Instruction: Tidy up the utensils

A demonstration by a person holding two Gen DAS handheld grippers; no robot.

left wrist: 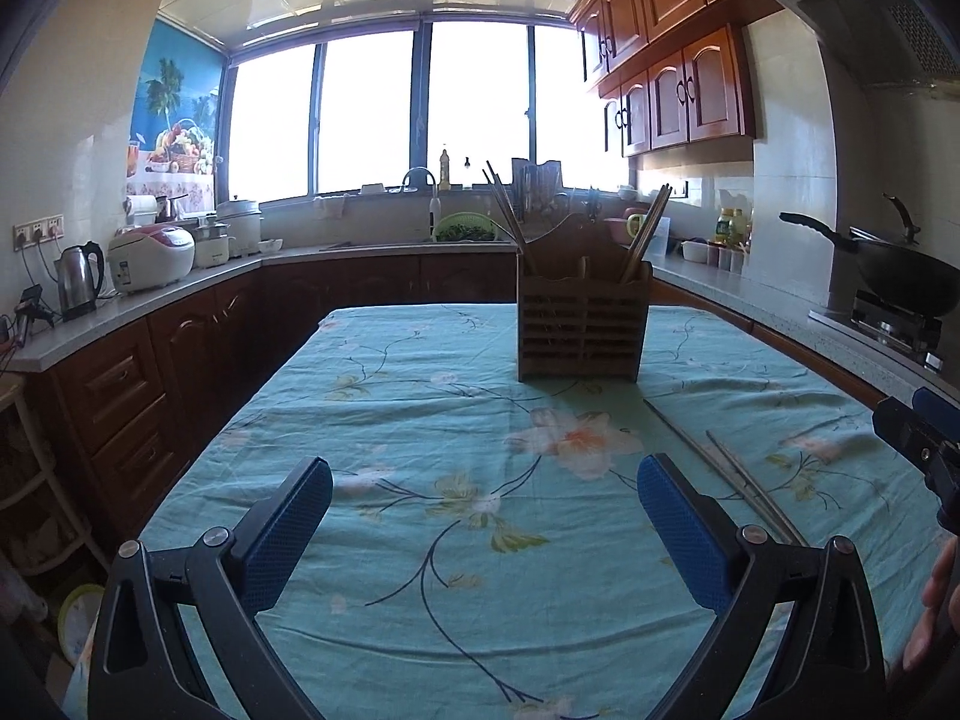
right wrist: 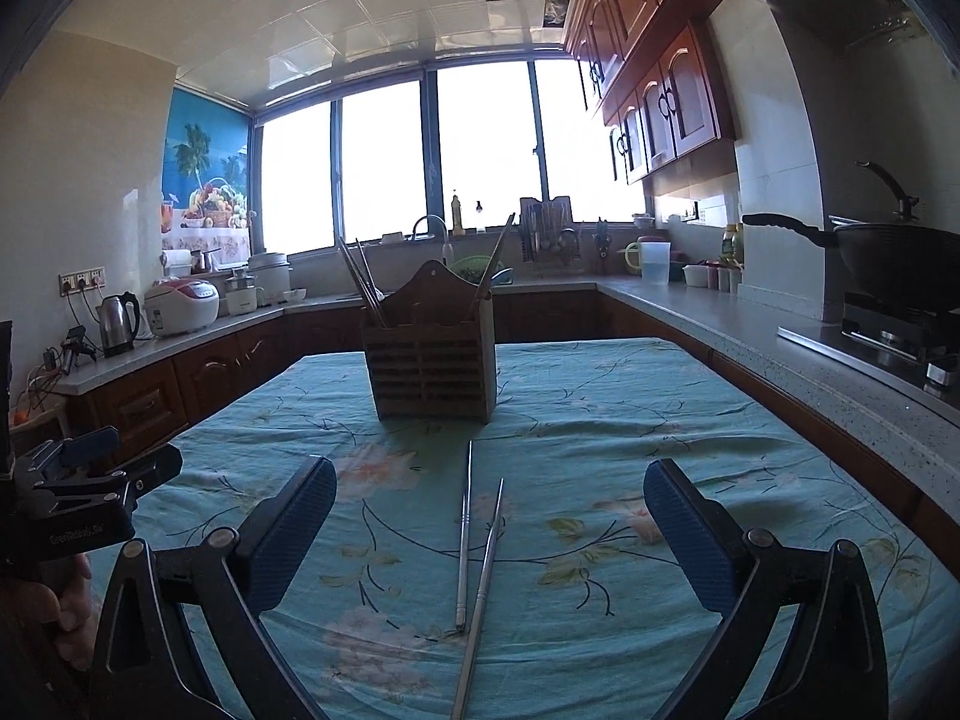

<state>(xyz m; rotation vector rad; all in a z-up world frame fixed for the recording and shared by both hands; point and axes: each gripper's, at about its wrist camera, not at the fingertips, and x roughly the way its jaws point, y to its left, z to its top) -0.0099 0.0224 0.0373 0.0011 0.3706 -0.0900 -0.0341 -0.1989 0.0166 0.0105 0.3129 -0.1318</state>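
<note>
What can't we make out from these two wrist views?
- Holder contents: both views, slatted front wall hides the lower ends of its chopsticks.
- Metal chopsticks: near ends cut off by right view's bottom edge.
- Right gripper: left view, mostly cut off at frame edge.

Teal floral tablecloth (right wrist: 600, 420), brown slatted holder (right wrist: 432, 372), silver chopsticks (right wrist: 474, 564), blue-padded tongs (right wrist: 489, 534).

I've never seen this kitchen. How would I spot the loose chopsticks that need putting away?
Find the table with the teal flowered cloth in the middle of the kitchen. A wooden holder stands on it, with chopsticks sticking up from it. The loose chopsticks are the two thin metal sticks lying flat on the cloth in front of the holder, crossing near one end; all the others stand upright.
</note>
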